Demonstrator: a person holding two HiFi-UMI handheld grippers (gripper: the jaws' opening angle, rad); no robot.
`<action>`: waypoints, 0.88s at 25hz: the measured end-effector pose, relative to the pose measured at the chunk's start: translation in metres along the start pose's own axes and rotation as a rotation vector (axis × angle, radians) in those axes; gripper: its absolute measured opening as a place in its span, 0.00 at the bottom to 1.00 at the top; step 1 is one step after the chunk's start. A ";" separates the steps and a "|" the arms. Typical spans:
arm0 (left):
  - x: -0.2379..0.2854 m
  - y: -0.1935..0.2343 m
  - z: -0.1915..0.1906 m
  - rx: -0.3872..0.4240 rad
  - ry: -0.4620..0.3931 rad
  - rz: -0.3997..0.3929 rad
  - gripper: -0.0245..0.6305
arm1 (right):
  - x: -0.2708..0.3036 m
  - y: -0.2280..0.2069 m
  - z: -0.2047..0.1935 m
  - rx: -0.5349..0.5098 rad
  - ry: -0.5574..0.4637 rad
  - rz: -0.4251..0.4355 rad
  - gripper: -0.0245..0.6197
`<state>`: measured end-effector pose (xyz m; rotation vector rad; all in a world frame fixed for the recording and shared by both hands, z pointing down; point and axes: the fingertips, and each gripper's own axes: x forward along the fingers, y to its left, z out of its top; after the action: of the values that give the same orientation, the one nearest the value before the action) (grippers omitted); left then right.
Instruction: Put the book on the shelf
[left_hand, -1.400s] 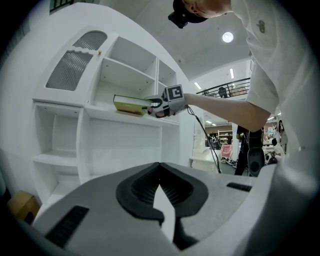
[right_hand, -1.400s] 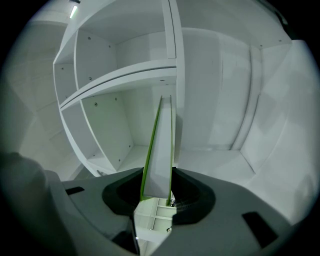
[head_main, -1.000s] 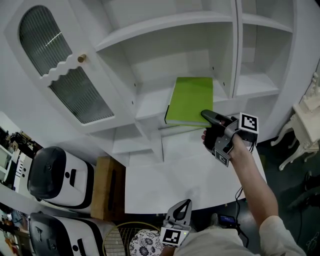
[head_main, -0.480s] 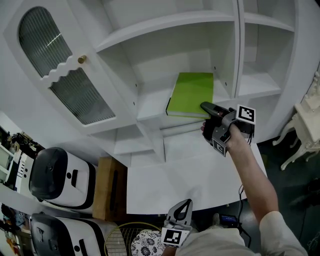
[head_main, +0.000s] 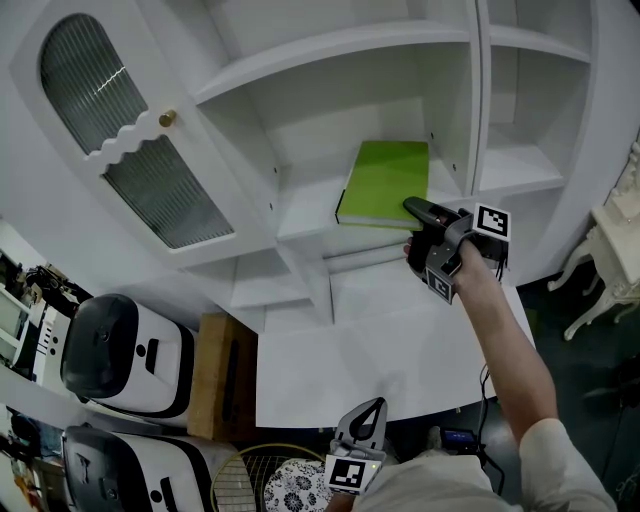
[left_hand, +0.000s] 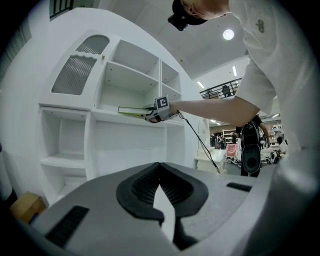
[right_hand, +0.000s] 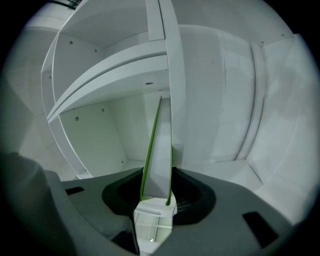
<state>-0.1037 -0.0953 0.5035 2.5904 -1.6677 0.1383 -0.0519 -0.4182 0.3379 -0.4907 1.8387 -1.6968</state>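
The green book (head_main: 385, 180) lies flat, partly inside the middle compartment of the white shelf unit (head_main: 300, 215). My right gripper (head_main: 415, 208) is shut on its near edge. In the right gripper view the book (right_hand: 157, 155) stands edge-on between the jaws of that gripper (right_hand: 155, 197) and points into the compartment. My left gripper (head_main: 372, 403) hangs low by my body, shut and holding nothing. The left gripper view shows its own closed tips (left_hand: 160, 165) and, far off, the book (left_hand: 131, 110) at shelf height.
A cabinet door with ribbed glass (head_main: 120, 130) stands open at the left. Under the shelves lies a white desk top (head_main: 370, 350). Two white-and-black appliances (head_main: 110, 355), a wooden box (head_main: 220, 375) and a racket (head_main: 265, 480) sit at lower left.
My right gripper has carried the book a little up and further into the shelf compartment. The left gripper has not moved.
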 end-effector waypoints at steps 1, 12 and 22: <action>0.000 0.000 -0.001 0.001 0.009 -0.002 0.04 | 0.001 0.000 0.000 -0.001 0.001 0.002 0.28; 0.000 -0.002 0.004 -0.008 -0.016 -0.001 0.04 | -0.006 0.012 0.005 -0.110 -0.017 0.036 0.43; 0.001 -0.005 0.005 -0.007 -0.036 -0.005 0.04 | -0.019 0.007 0.001 -0.095 -0.007 0.032 0.44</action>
<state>-0.0989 -0.0945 0.4986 2.6072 -1.6699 0.0854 -0.0363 -0.4063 0.3340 -0.5025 1.9191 -1.5901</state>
